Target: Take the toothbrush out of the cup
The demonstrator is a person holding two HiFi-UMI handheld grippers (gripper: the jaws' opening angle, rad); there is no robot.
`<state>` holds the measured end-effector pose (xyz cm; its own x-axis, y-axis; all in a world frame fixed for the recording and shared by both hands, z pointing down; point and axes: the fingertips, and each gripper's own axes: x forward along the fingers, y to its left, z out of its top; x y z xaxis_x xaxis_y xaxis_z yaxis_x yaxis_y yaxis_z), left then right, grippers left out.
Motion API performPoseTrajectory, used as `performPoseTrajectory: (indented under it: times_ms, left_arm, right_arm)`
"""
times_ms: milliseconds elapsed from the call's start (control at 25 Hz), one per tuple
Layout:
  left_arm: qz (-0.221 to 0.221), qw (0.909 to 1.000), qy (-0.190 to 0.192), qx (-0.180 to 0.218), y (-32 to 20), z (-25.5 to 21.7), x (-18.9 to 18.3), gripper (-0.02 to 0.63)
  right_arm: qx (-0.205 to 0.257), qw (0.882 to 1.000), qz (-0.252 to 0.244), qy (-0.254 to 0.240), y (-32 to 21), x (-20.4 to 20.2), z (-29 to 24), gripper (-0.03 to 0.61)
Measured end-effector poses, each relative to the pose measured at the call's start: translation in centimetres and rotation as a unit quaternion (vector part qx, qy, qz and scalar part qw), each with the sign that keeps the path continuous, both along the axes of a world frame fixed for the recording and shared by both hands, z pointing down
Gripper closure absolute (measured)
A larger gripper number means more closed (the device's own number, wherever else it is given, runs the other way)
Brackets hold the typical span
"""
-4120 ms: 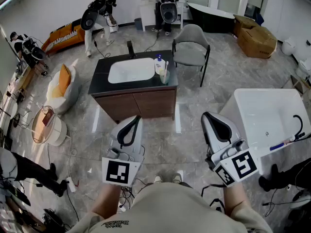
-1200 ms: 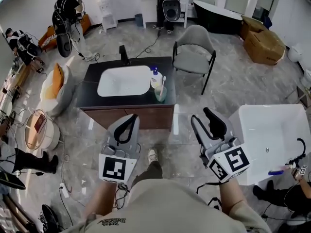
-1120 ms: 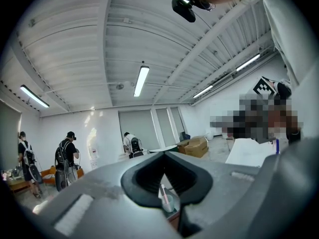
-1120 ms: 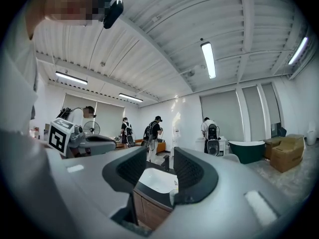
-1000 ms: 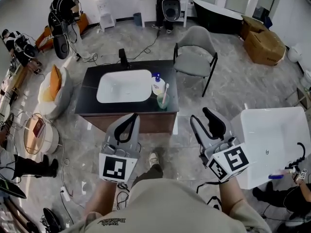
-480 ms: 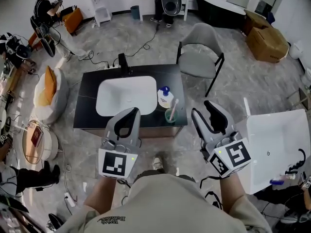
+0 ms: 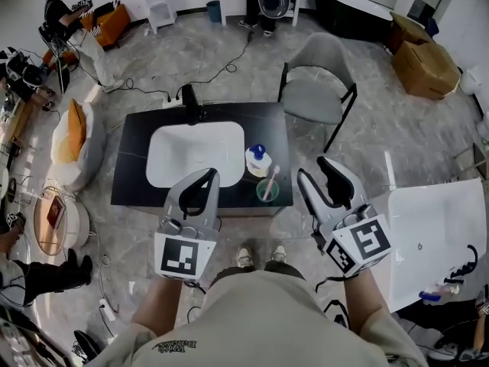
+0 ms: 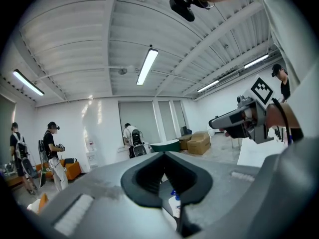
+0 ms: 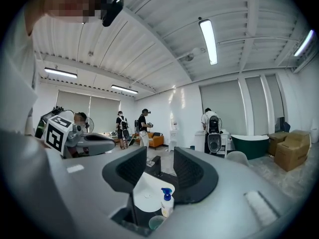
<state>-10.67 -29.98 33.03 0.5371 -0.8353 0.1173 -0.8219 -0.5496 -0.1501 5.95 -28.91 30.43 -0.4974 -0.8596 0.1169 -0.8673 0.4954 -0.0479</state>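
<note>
The person has stepped right up to the vanity: a second ago the black counter [image 7: 284,140] lay in the upper middle of the head view, and now its front edge sits just above the two grippers. By my reckoning the walk-up is over and only the reach remains.

Nearest, low in the frame, are those two grippers. The left gripper [image 7: 208,176] has its jaws pressed together on nothing. The right gripper [image 7: 313,170] has its jaws spread and empty, and its own view frames the counter between them.

Just above and between them at frame centre stands one green cup [image 7: 267,191] near the counter's front edge, with one toothbrush [image 7: 270,180] leaning in it, untouched. Just beyond it is one soap bottle [image 7: 257,159]. To the left lies one white basin [image 7: 195,153], with one dark faucet [image 7: 189,98] behind it. Higher, right of centre, one grey chair [image 7: 317,98]. At the upper left a person [image 7: 55,6] stands well apart.
</note>
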Motion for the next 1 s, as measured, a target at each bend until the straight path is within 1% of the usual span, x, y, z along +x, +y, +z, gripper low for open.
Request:
performPoseTrajectory:
  times_ms: [360,440,560,640,760,920,1000]
  left_arm:
    - [-0.027,0.9994,-0.013,-0.017,-2.4,1.2,1.9,0.612]
    - [-0.026,0.9993,-0.018,-0.021,-3.2,1.9,2.3,0.612]
    - [-0.016,0.999,-0.037,-0.02,-4.4,3.5,3.0,0.612]
    - [-0.008,0.9985,-0.047,-0.027,-5.3,4.8,3.2,0.612]
    - [-0.004,0.9974,-0.049,-0.052,-6.2,7.2,3.5,0.612]
    - [-0.007,0.9965,-0.029,-0.078,-7.0,10.2,3.8,0.612]
    - [-0.011,0.9947,-0.021,-0.1,-7.3,11.8,4.0,0.612]
  right_arm:
    - [-0.026,0.999,-0.029,-0.015,-3.4,1.4,2.1,0.405]
    - [-0.034,0.999,-0.032,-0.015,-4.4,1.4,3.1,0.405]
    - [-0.053,0.998,-0.036,-0.013,-5.9,1.2,5.5,0.405]
    - [-0.072,0.997,-0.037,-0.012,-6.9,0.9,7.6,0.405]
    - [-0.117,0.992,-0.044,-0.017,-7.8,0.4,11.4,0.405]
    - [-0.18,0.981,-0.06,-0.025,-8.2,-0.4,16.7,0.405]
    - [-0.208,0.976,-0.059,-0.02,-8.3,-0.4,19.3,0.405]
